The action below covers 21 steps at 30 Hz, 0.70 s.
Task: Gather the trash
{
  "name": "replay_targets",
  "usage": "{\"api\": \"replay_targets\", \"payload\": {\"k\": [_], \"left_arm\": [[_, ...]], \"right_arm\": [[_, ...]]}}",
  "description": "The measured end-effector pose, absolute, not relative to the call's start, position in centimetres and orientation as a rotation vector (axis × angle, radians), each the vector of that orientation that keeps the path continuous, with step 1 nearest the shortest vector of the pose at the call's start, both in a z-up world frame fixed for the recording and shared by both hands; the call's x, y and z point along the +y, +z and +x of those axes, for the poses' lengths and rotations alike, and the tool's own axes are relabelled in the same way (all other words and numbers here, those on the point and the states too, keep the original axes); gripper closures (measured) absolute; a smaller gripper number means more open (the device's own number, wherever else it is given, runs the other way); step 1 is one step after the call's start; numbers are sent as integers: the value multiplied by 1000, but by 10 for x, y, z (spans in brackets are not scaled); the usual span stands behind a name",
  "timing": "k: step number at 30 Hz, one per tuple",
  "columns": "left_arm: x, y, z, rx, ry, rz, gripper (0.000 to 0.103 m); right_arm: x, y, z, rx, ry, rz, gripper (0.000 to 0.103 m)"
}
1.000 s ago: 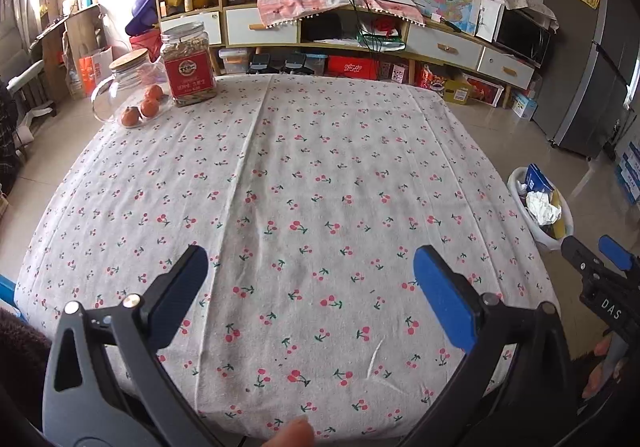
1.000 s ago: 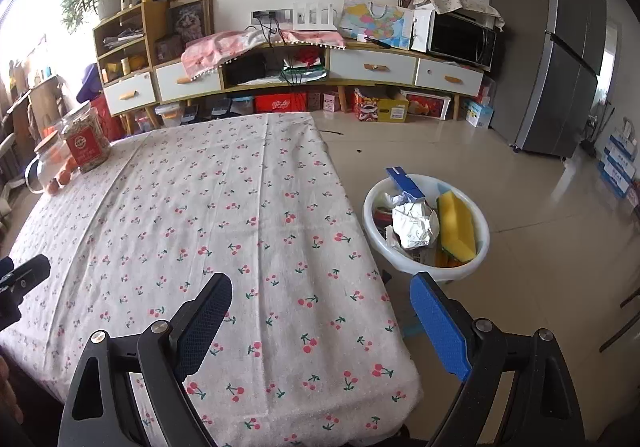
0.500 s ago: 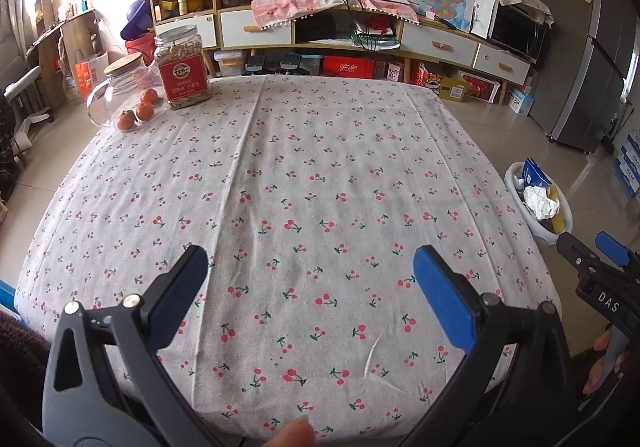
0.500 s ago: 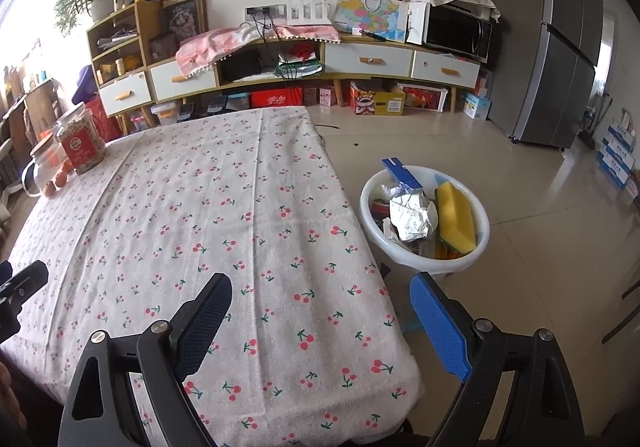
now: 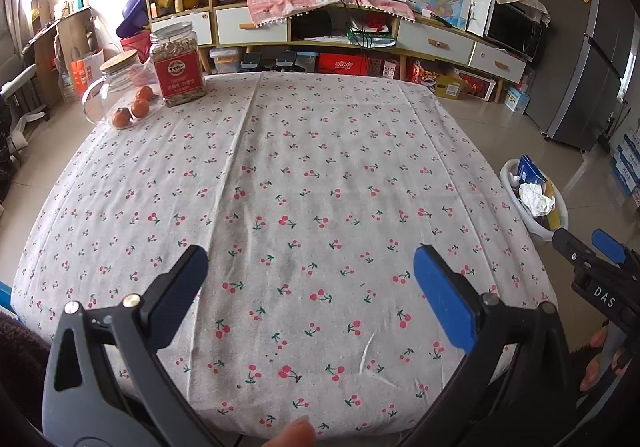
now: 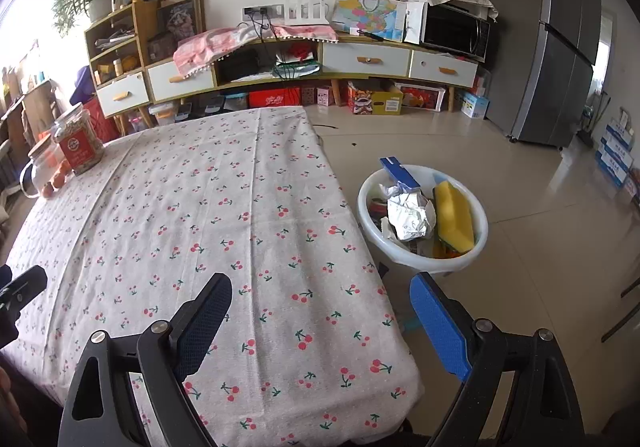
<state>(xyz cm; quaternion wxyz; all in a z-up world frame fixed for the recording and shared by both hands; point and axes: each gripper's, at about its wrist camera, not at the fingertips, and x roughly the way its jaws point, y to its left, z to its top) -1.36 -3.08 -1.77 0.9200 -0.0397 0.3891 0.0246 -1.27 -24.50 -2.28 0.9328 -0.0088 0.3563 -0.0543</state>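
Both the left tool (image 5: 306,279) and the right tool (image 6: 320,307) gape wide and empty over the near edge of the desk (image 5: 320,175). Beyond the desk's right side, on the floor, a white bin (image 6: 478,247) holds the trash: crumpled foil (image 6: 410,217), a yellow sponge (image 6: 454,217), a blue box (image 6: 400,171). At the far left corner stand a jar (image 5: 176,65) and oranges (image 5: 138,107).
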Motion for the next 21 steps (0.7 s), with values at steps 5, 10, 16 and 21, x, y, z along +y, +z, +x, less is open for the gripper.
{"api": "replay_targets", "payload": {"k": [5,10,16,21], "left_arm": [[-32,-18,-14,802,45,-85,1],[-32,-18,-14,807,36,-86,1],[-33,-18,-14,807,31,-86,1],[-34,-17,-14,806,32,-86,1]], "right_arm": [[-246,-23,-13,730,-112,-17,11],[-246,-24,-13,732,-112,-19,11],[-246,-25,-12,735,-113,-19,11],[-245,-27,-12,739,-113,-23,11]]}}
